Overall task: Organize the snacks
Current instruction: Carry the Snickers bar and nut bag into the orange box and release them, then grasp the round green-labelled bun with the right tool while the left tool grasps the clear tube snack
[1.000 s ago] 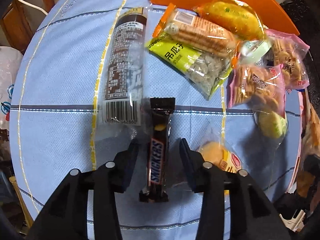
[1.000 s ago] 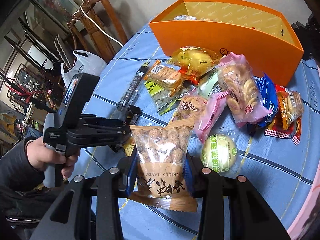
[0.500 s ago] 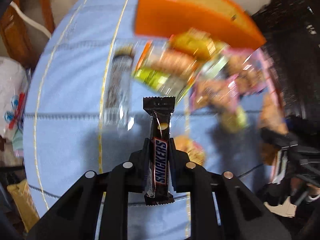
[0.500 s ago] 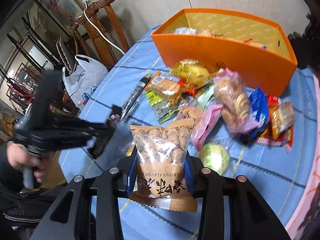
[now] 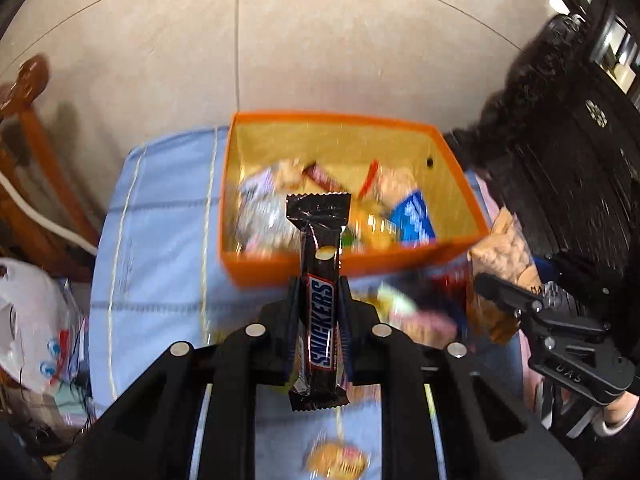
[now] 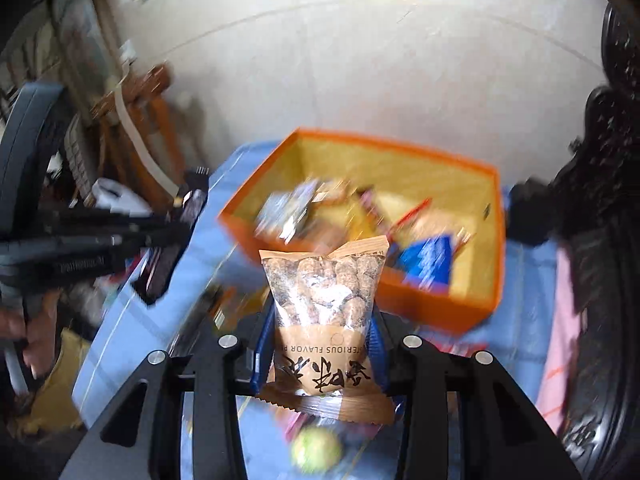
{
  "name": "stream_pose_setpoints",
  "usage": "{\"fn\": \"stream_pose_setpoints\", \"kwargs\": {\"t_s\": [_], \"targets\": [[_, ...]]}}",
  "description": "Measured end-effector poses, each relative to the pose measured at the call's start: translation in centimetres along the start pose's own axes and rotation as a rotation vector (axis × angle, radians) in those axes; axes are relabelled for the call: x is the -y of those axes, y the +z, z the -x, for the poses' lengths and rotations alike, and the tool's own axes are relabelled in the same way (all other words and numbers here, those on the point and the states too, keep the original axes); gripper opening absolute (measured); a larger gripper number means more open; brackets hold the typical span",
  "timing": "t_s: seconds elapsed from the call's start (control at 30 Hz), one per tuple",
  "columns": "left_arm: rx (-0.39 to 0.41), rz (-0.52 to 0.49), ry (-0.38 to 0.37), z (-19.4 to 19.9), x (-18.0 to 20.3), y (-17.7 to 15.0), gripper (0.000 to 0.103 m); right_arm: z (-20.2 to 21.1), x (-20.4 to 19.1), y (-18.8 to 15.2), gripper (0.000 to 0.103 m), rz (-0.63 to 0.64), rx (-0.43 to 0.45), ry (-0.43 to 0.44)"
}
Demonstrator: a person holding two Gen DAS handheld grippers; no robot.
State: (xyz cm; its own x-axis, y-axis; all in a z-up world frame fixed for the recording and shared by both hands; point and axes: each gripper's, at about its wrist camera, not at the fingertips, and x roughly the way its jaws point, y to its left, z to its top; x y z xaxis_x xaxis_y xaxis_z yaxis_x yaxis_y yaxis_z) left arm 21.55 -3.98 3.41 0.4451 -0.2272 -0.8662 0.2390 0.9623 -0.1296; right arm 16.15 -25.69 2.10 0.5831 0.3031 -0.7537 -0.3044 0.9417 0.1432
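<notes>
My left gripper [image 5: 319, 300] is shut on a dark Snickers bar [image 5: 320, 280] and holds it in the air, its far end over the near wall of the orange box [image 5: 352, 268]. The box holds several snack packs. My right gripper [image 6: 322, 344] is shut on a brown bag of round biscuits [image 6: 324, 312], raised before the orange box [image 6: 436, 304]. The left gripper [image 6: 176, 236] with its bar also shows at the left of the right wrist view. In the left wrist view the right gripper [image 5: 492, 284] shows at the right edge with its bag.
The blue tablecloth [image 5: 160, 272] covers a round table. Loose snacks lie blurred below both grippers, among them a green round pack [image 6: 316, 448] and a small yellow pack [image 5: 336, 460]. A wooden chair [image 5: 36, 152] and a white plastic bag [image 5: 28, 320] stand at the left.
The left gripper closed on the Snickers bar and lifted it off the table toward the orange box. The right gripper rose and moved toward the box with the biscuit bag.
</notes>
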Motion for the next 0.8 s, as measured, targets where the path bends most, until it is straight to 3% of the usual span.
{"fn": "stream_pose_setpoints", "kwargs": {"t_s": [0.23, 0.47, 0.5, 0.53, 0.57, 0.6, 0.63, 0.67, 0.8], "targets": [[-0.018, 0.004, 0.056, -5.9, 1.1, 4.9, 0.017, -5.9, 2.8, 4.1, 0.04, -0.048, -0.035, -0.109], [-0.075, 0.054, 0.056, -10.4, 1.0, 5.4, 0.017, -9.8, 4.1, 4.1, 0.042, -0.073, -0.087, -0.15], [-0.08, 0.061, 0.056, -10.8, 0.9, 5.3, 0.02, -10.2, 4.4, 4.1, 0.046, -0.091, -0.085, -0.156], [-0.077, 0.071, 0.055, -11.1, 0.8, 5.2, 0.047, -10.2, 4.6, 4.0, 0.054, -0.106, -0.079, -0.158], [-0.075, 0.082, 0.07, -11.1, 0.7, 5.1, 0.068, -10.1, 4.8, 4.0, 0.077, -0.124, -0.061, -0.172], [-0.063, 0.089, 0.101, -11.1, 0.6, 5.2, 0.092, -9.2, 5.1, 3.9, 0.085, -0.15, -0.005, -0.225], [-0.012, 0.099, 0.158, -10.3, 0.4, 5.0, 0.094, -8.5, 5.1, 3.7, 0.096, -0.159, 0.033, -0.256], [0.037, 0.096, 0.167, -9.5, 0.3, 4.7, 0.094, -7.6, 5.1, 3.4, 0.1, -0.158, 0.079, -0.282], [0.021, 0.105, 0.16, -8.2, -0.7, 3.4, 0.094, -6.3, 4.8, 1.6, 0.099, -0.139, 0.063, -0.292]]}}
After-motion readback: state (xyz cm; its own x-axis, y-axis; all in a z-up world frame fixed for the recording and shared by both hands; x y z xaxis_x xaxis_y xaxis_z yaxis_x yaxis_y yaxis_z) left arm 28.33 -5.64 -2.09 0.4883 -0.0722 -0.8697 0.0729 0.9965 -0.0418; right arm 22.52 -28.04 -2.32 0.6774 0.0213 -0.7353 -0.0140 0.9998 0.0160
